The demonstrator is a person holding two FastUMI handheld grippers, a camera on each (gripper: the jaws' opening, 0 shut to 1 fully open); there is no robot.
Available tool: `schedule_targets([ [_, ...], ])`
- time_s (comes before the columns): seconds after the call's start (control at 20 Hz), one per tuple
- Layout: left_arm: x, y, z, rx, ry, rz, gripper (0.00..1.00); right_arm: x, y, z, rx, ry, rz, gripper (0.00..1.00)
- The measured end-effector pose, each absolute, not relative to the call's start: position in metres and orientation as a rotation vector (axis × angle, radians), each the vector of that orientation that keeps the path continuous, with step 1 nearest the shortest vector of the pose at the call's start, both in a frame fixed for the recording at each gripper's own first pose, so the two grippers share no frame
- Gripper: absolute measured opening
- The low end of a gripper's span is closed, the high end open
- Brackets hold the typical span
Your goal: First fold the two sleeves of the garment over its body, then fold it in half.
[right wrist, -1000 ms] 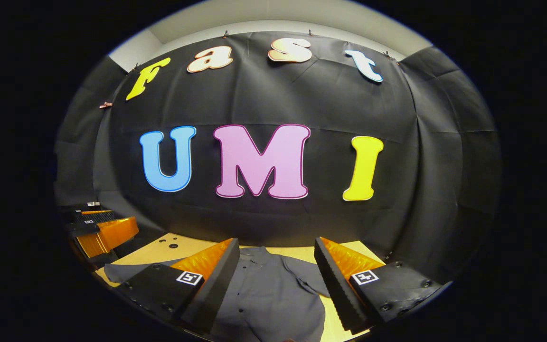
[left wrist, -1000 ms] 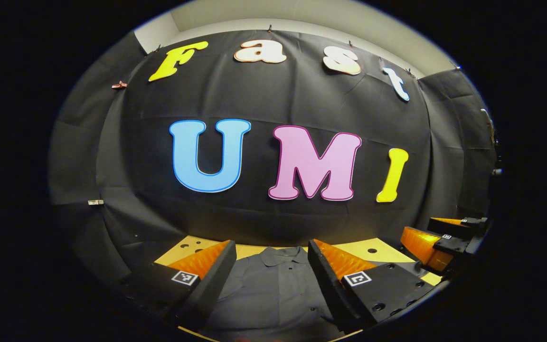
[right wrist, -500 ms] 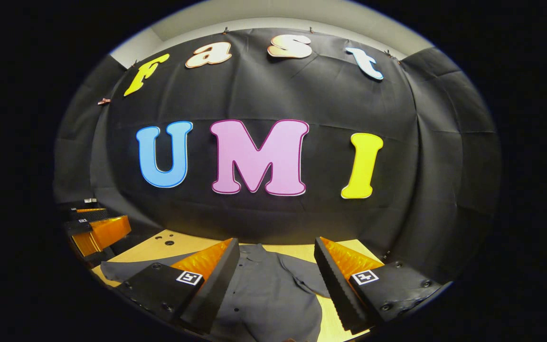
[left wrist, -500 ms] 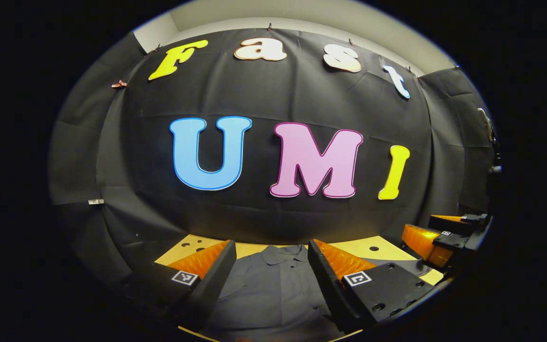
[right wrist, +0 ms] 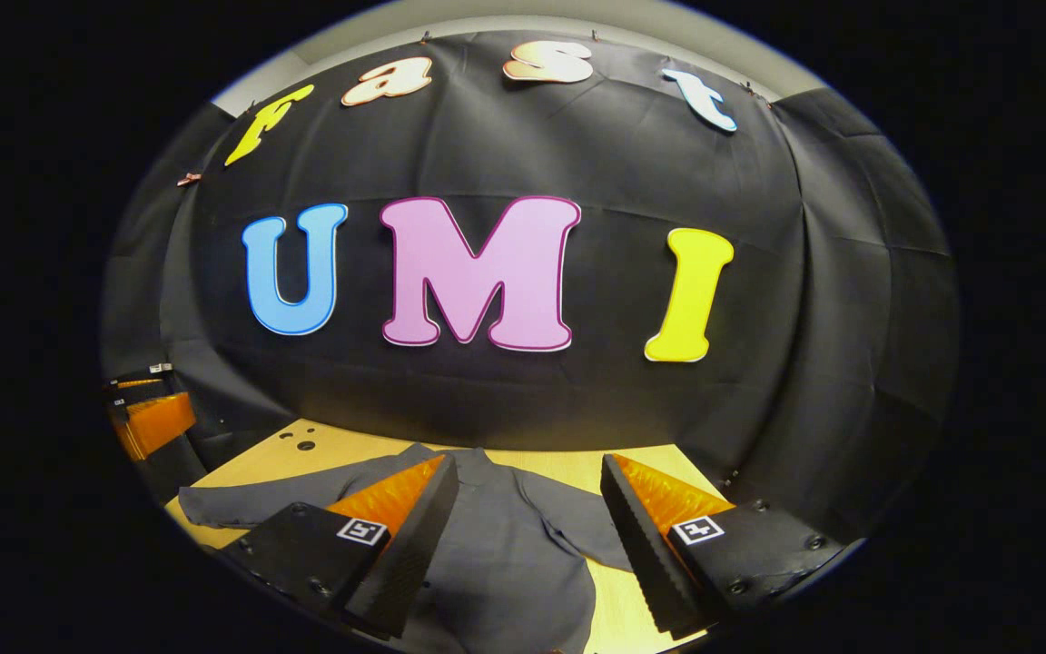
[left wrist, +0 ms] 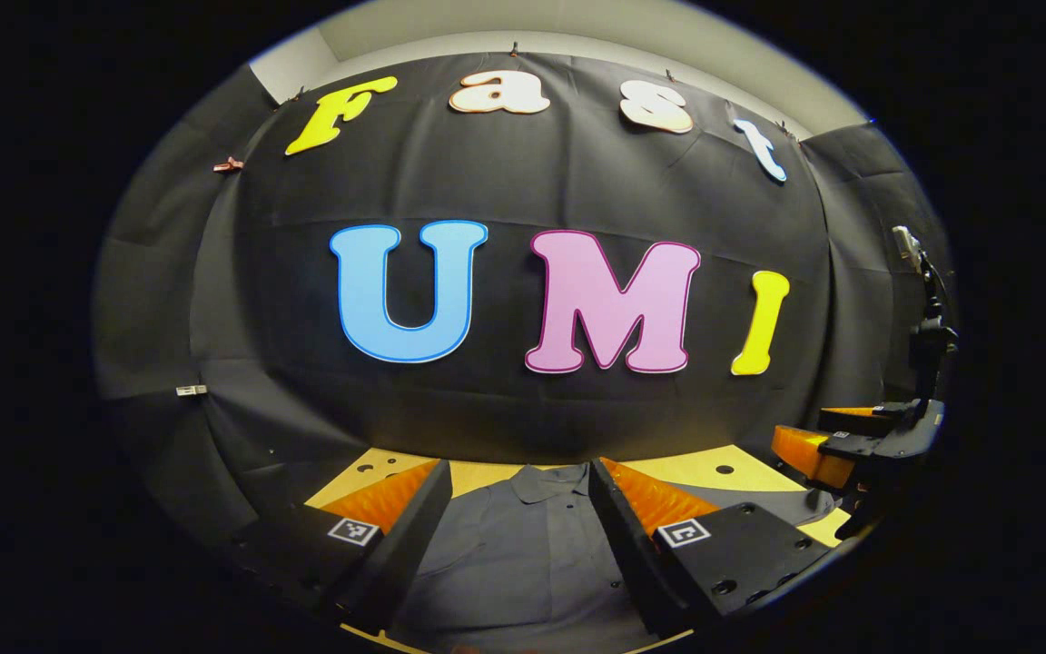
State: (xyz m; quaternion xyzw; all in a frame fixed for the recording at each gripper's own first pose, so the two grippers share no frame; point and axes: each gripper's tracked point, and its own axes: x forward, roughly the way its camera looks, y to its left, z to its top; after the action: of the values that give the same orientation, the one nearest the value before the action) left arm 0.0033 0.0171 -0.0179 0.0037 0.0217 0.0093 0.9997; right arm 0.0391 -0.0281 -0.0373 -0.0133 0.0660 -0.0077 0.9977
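Shirt flat on the surface, both grippers empty above it

Garment (left wrist: 523, 554) lies spread face up on the wooden surface (left wrist: 695, 468) at the bottom centre of the left gripper view, collar toward the booth wall, button placket running down the middle. In the right gripper view the same dark grey shirt (right wrist: 496, 554) shows 1 sleeve (right wrist: 241, 500) stretched out toward the lower left and the other sleeve (right wrist: 577, 522) lying near the right finger.

Left gripper (left wrist: 518, 518) has its fingers spread wide with nothing between them; right gripper (right wrist: 527, 518) is likewise wide open and holds nothing. The right gripper also appears at the right edge of the left gripper view (left wrist: 850, 445), and the left one at the left edge of the right gripper view (right wrist: 146, 422).

Judging by its look, the cloth is light, limp and thin: it will drape and wrinkle instead of holding shape, so a pinch at each cuff or sleeve hem seems the best hold, lifting low to avoid dragging the body.

No brand or label can be read on the shirt; the small square markers on the fingers carry patterns, not text.
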Motion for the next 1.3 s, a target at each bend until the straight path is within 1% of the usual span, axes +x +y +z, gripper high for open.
schedule_targets([
  [0.25,0.005,0.019,-0.020,0.014,0.055,0.030,0.96,0.057,-0.061,-0.050,-0.005,0.182,-0.077,0.98],
  [0.4,0.006,0.017,-0.021,0.013,0.062,0.034,0.96,0.065,-0.080,-0.074,0.009,0.269,-0.094,0.98],
  [0.55,0.008,0.014,-0.024,0.016,0.069,0.037,0.96,0.074,-0.109,-0.092,0.023,0.335,-0.147,0.98],
  [1.05,0.015,0.007,-0.045,0.015,0.131,0.094,0.96,0.081,-0.231,-0.177,0.080,0.580,-0.359,0.98],
  [1.3,0.021,-0.002,-0.055,0.035,0.161,0.111,0.96,0.081,-0.277,-0.230,0.130,0.714,-0.416,0.98],
])
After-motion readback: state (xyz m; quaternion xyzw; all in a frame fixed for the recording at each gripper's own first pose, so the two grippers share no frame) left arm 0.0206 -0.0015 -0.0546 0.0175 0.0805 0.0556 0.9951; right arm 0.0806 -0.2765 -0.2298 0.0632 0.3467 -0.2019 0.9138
